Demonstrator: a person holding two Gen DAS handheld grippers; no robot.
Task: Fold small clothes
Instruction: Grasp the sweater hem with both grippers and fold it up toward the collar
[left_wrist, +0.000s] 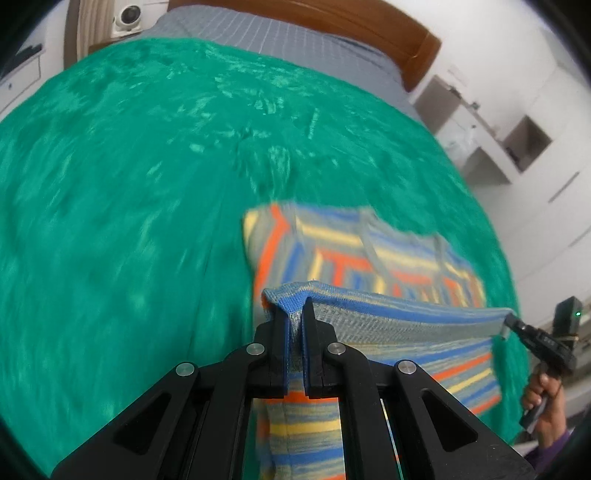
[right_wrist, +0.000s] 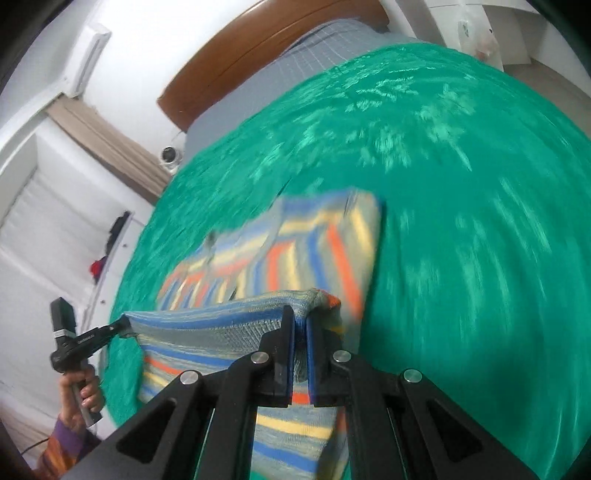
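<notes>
Striped knit top (left_wrist: 369, 254) lies on the green blanket (left_wrist: 110, 184), its near hem lifted, left gripper (left_wrist: 295, 314) and right gripper (right_wrist: 301, 314) each clamped on a corner. Keep that edge taut and level, then lay it evenly.

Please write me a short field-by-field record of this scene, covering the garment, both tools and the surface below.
garment: striped knitted garment in blue, orange, yellow and grey, one edge lifted, the rest lying on the blanket
left tool: left tool shut on one corner of the lifted edge
right tool: right tool shut on the other corner
lifted edge: stretched taut between the two tools
surface: fluffy green blanket on a bed
bed: brown wooden headboard, grey checked sheet
image: blurred
</notes>
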